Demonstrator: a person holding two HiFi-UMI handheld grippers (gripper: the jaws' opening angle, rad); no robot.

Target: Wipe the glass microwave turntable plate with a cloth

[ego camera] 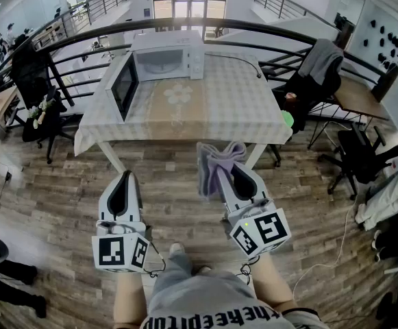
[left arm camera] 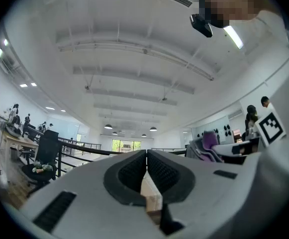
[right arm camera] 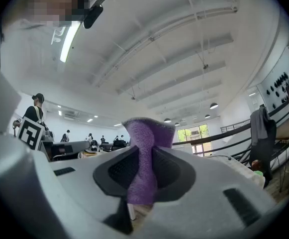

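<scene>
A white microwave (ego camera: 163, 59) stands at the far end of the checked table (ego camera: 240, 108), its door (ego camera: 125, 86) swung open to the left. The glass turntable plate does not show clearly inside it. My right gripper (ego camera: 219, 162) is held in front of the table, well short of it, shut on a purple cloth (ego camera: 216, 163) that sticks up between the jaws; the right gripper view shows the cloth (right arm camera: 145, 158) pinched there. My left gripper (ego camera: 127, 178) hangs lower left, jaws closed together with nothing in them, pointing up toward the ceiling in the left gripper view (left arm camera: 146, 156).
A black railing (ego camera: 82, 43) runs behind the table. Office chairs (ego camera: 38, 91) stand at the left and a chair with a grey jacket (ego camera: 315, 70) at the right. Wooden floor (ego camera: 55, 190) lies between me and the table. My legs show at the bottom.
</scene>
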